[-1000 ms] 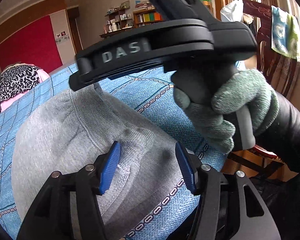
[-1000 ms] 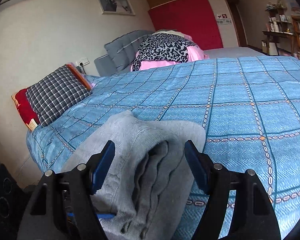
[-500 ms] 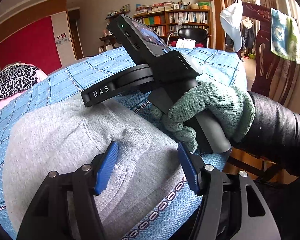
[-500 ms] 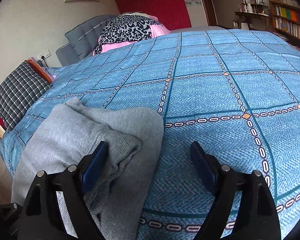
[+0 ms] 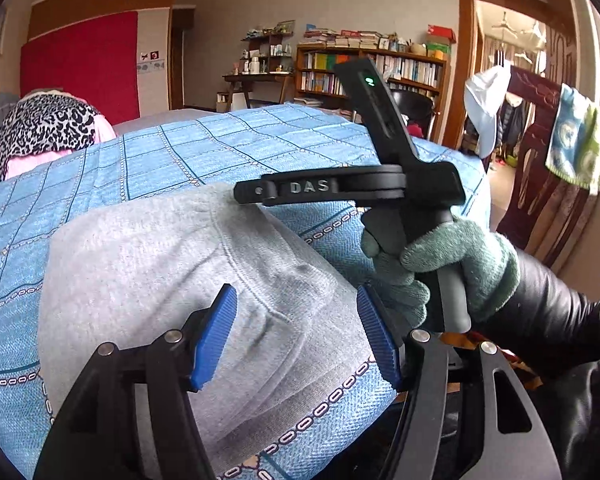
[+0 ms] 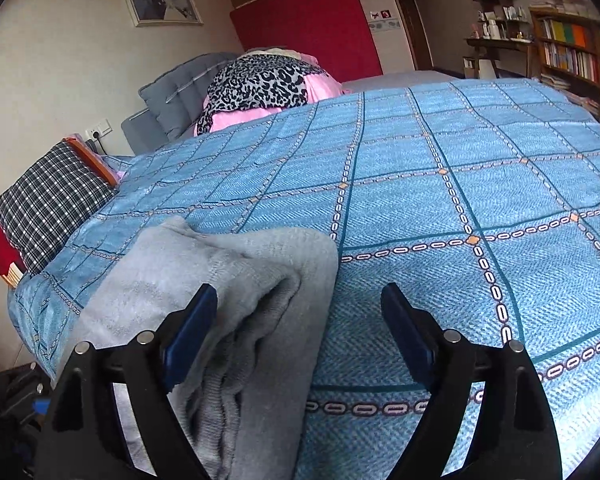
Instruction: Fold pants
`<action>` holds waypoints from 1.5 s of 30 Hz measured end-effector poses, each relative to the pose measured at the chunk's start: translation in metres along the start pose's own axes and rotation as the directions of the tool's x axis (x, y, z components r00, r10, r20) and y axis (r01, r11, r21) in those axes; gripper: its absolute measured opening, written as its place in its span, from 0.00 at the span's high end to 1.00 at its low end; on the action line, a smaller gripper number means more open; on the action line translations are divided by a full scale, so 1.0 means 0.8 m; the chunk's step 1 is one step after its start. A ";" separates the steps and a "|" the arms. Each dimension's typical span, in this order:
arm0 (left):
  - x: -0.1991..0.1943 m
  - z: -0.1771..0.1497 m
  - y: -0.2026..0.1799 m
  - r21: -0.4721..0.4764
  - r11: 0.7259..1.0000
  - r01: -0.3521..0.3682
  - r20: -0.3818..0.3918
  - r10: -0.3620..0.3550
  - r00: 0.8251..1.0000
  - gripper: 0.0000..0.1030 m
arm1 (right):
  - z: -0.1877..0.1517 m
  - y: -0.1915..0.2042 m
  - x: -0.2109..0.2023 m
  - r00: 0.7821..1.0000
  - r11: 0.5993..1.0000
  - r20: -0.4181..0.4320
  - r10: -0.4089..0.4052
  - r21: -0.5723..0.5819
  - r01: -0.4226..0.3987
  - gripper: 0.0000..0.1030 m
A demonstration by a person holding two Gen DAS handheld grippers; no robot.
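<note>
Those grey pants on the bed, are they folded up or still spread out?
Folded. The grey pants lie as a compact bundle on the blue bedspread, with several stacked layers showing at the near edge.

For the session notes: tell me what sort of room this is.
Most likely a lived-in bedroom: a bed under a blue checked woven bedspread, a grey padded headboard with pillows heaped against it, and a wooden bookshelf full of books.

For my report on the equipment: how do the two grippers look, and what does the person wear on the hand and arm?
Both grippers, left and right, have black frames with silver rivets and ribbed blue pads. The right one's body bears "DAS". The hand wears a green knitted glove; the sleeve is shiny black.
</note>
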State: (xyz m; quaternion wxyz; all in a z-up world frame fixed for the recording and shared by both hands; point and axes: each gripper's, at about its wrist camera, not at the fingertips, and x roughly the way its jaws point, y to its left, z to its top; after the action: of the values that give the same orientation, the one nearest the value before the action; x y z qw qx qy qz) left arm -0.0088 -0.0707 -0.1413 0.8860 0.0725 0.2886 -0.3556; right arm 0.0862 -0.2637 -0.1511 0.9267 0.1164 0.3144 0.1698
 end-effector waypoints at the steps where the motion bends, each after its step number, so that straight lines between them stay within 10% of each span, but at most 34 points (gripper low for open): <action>1: -0.009 0.003 0.007 -0.020 1.000 0.006 0.010 -0.006 1.000 0.38 | -0.001 0.008 -0.007 1.000 1.000 0.011 0.009 -0.011 -0.009 0.18; 13: -0.066 -0.003 0.072 -0.104 0.987 -0.123 0.058 0.130 0.990 0.32 | -0.061 0.061 -0.019 0.997 0.981 -0.034 -0.076 -0.180 0.069 0.18; 23: -0.022 -0.051 0.073 -0.075 0.982 -0.175 -0.038 0.172 0.984 0.31 | -0.083 0.036 -0.015 0.999 0.996 -0.033 -0.039 -0.078 0.036 0.16; 30: -0.034 -0.036 0.090 -0.128 0.982 -0.142 -0.019 0.141 0.990 0.21 | -0.078 0.035 -0.015 0.998 0.998 -0.050 -0.028 -0.049 0.026 0.16; 45: -0.030 -0.004 0.132 -0.230 0.925 -0.301 -0.066 0.293 0.954 0.18 | -0.053 0.029 -0.017 0.998 0.998 -0.044 0.044 0.034 -0.043 0.08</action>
State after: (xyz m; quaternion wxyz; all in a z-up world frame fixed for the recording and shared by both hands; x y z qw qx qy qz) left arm 0.0466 0.0222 -0.1388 0.9273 0.0141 0.3284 -0.1791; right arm 0.0443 -0.2431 -0.1690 0.9134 0.1348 0.3353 0.1874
